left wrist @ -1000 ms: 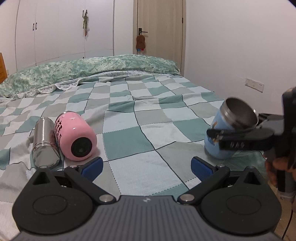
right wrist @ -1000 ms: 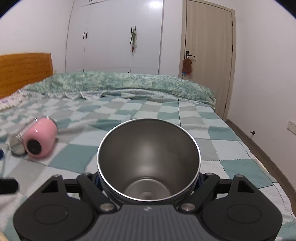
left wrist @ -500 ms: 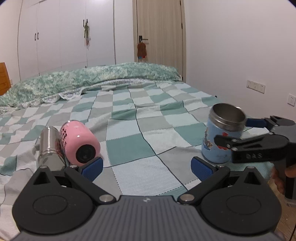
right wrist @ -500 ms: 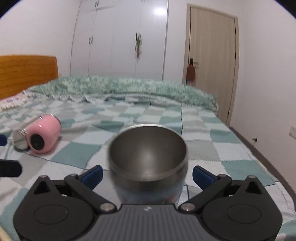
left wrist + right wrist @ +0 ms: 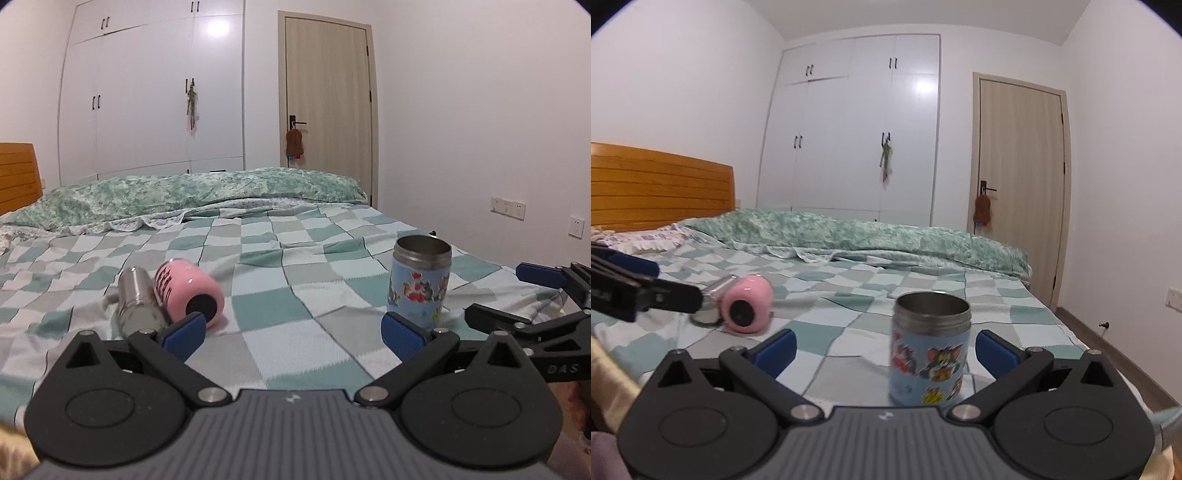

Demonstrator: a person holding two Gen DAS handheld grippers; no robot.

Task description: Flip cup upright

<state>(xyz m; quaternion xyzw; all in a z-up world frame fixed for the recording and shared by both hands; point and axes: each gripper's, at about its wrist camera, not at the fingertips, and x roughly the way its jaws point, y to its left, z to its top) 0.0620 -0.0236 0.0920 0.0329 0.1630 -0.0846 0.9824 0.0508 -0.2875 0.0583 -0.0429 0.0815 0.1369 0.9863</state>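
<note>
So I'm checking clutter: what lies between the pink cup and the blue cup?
Only bare checked bedspread lies between pink cup and blue cup, clearest in the left wrist view.

cup [image 5: 930, 354] upright on bed [image 5: 849, 317]; tumbler [image 5: 748, 309], seemingly touching flask [image 5: 138, 301], left

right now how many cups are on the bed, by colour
blue cartoon cup: 1, upright
pink cup: 1, on its side
silver cup: 1, on its side
total: 3
</note>
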